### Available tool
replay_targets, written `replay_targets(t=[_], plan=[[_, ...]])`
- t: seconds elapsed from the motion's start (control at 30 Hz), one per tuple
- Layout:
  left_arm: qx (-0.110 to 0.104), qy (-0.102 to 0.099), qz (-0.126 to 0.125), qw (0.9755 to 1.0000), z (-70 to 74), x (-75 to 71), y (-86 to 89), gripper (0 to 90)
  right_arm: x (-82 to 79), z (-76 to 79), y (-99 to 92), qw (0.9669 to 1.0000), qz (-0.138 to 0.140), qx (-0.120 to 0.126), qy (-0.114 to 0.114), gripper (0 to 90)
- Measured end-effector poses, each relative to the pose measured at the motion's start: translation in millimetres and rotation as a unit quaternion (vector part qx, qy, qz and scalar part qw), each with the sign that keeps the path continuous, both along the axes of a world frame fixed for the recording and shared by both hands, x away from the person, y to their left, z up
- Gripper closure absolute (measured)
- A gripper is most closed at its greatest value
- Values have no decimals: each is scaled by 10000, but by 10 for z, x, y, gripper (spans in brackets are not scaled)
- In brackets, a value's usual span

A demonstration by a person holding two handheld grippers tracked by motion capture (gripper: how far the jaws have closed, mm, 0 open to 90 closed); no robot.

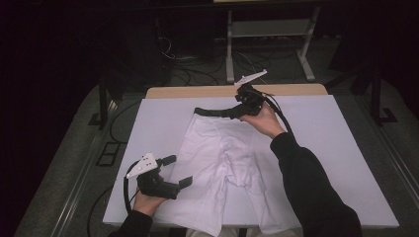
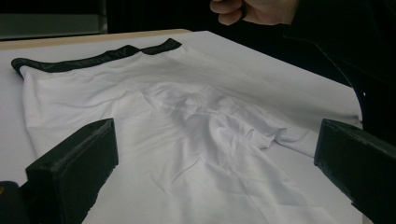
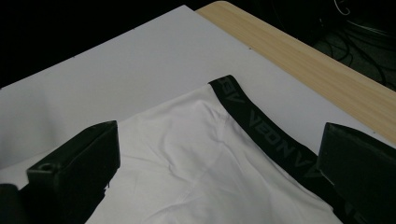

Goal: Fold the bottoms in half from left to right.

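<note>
White shorts (image 1: 222, 163) lie flat on a table (image 1: 346, 148); both grippers, left (image 1: 174, 170) and right (image 1: 237, 106), gape empty, so pinching the black waistband (image 3: 261, 128) squarely seems wise.

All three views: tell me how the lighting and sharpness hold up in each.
High view: dim, dark surroundings, the white board evenly lit, shorts readable. Left gripper view: soft light shows the shorts' wrinkles, the near black jaws blurred and featureless. Right gripper view: the waistband lettering is legible, the top left corner falls to black, no glare.

Dark room; grey floor (image 1: 64, 163), cables (image 1: 197, 66), white frame legs (image 1: 230, 49).
</note>
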State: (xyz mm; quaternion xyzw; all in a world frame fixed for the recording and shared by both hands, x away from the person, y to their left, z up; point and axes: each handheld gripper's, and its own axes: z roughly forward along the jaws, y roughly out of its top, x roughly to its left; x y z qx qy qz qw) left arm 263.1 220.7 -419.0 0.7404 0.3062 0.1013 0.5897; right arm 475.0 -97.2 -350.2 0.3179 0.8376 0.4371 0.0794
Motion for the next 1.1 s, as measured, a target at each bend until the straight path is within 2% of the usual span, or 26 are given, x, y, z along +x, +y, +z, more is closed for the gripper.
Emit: replay_targets(t=[0.4,0.63,0.8,1.1], plan=[[-18,0,-11,10000,1,-7,1,0,177,-141,180,9999,-51,-76,55,0],[-21,-6,-17,10000,0,-8,2,0,247,-153,262,10000,-79,0,12,0],[-19,-5,-20,10000,0,-8,2,0,286,-160,320,10000,-61,-32,17,0],[-16,1,-23,10000,-3,-9,4,0,359,-164,538,9999,62,-82,45,0]])
